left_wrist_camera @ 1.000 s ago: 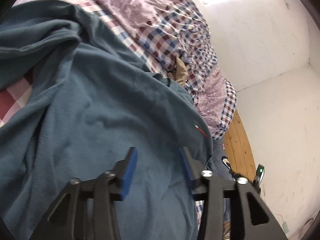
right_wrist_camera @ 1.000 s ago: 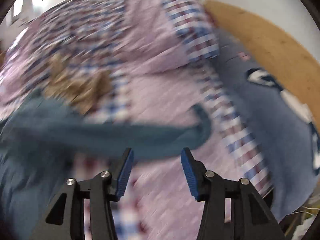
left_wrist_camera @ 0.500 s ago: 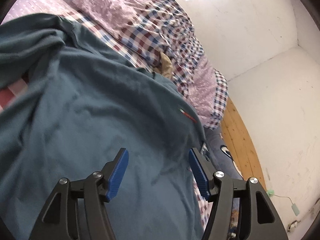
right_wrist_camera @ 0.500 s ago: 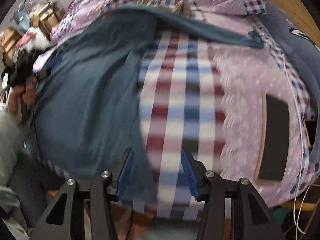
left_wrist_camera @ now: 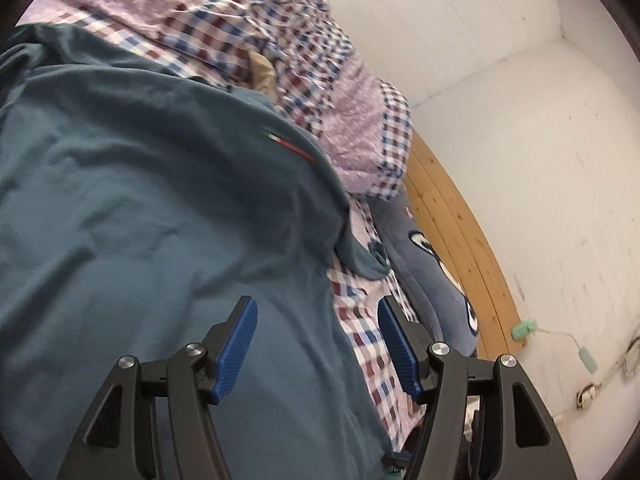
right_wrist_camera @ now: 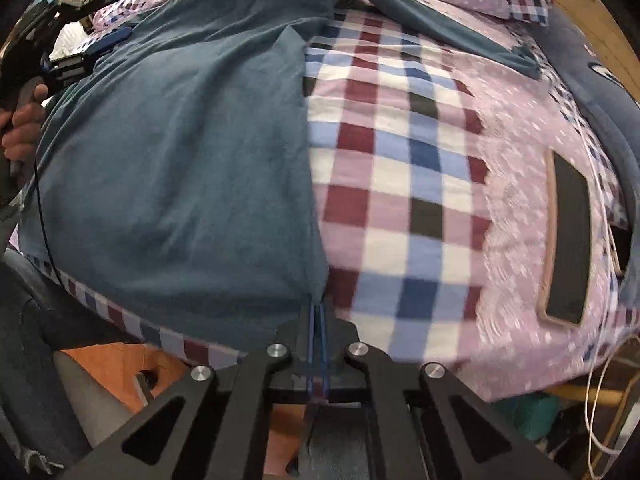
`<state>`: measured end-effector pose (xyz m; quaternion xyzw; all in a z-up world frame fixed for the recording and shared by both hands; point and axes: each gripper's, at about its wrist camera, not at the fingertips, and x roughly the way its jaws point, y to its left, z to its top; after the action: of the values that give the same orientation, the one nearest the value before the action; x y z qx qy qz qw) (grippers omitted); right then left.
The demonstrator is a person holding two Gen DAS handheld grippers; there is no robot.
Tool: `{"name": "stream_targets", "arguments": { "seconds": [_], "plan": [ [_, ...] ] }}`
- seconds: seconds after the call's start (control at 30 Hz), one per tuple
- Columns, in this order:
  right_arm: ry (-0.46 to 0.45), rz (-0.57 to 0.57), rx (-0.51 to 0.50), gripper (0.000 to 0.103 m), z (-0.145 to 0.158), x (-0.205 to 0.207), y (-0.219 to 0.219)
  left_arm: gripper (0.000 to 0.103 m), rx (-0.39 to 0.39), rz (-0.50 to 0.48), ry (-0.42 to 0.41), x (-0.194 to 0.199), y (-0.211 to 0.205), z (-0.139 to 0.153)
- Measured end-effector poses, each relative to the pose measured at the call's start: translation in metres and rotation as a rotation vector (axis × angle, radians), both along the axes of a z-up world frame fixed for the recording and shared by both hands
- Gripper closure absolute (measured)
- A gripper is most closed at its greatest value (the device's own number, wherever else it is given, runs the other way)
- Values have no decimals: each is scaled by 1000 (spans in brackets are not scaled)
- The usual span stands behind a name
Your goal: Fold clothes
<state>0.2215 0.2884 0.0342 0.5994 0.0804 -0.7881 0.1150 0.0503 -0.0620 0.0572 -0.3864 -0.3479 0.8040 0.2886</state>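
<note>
A teal long-sleeved shirt [left_wrist_camera: 160, 200] lies spread on the checked bed, with a small striped logo on its chest. In the right wrist view the shirt [right_wrist_camera: 192, 140] covers the left half of the bed, and one sleeve runs off to the upper right. My right gripper [right_wrist_camera: 318, 320] points down at the shirt's lower right corner and is shut on that hem corner. My left gripper [left_wrist_camera: 316, 340] hovers open over the shirt's right edge with nothing between its blue pads. A hand [right_wrist_camera: 20, 128] holds the left gripper [right_wrist_camera: 106, 46] at the shirt's far left.
The checked pink, blue and maroon sheet [right_wrist_camera: 400, 160] is bare to the right of the shirt. A dark phone [right_wrist_camera: 568, 240] and a white cable [right_wrist_camera: 600, 380] lie near the right edge. A grey-blue plush cushion [left_wrist_camera: 432, 264] lines the wooden bed frame [left_wrist_camera: 460, 220]. A crumpled quilt [left_wrist_camera: 240, 20] fills the far end.
My right gripper swung from the sleeve down to the shirt's lower corner and closed on it. My left gripper slid toward the shirt's right edge and opened a little wider.
</note>
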Motion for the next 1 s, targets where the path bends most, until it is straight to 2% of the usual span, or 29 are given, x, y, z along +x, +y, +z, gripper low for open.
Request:
{"name": "stream_targets", "arguments": {
  "seconds": [0.1, 0.23, 0.43, 0.57, 0.7, 0.83, 0.9, 1.0],
  "plan": [
    [-29, -33, -11, 103, 6, 18, 8, 36, -64, -78, 43, 9, 15, 9],
    [-118, -18, -6, 103, 1, 39, -1, 36, -155, -169, 85, 22, 35, 18],
    [-130, -37, 4, 99, 16, 39, 6, 36, -201, -186, 73, 30, 43, 15],
    [-120, -90, 55, 94, 23, 17, 34, 36, -204, -141, 57, 27, 34, 11],
    [-52, -156, 30, 90, 38, 0, 45, 36, -183, -101, 44, 22, 28, 9],
    [11, -174, -20, 85, 51, -12, 29, 36, -158, -70, 40, 18, 23, 10],
    [35, -156, -36, 72, 53, -18, 12, 36, -144, -52, 35, 16, 19, 10],
    [63, -130, -58, 65, 56, -28, -13, 36, -111, -18, 29, 13, 10, 12]
  ]
}}
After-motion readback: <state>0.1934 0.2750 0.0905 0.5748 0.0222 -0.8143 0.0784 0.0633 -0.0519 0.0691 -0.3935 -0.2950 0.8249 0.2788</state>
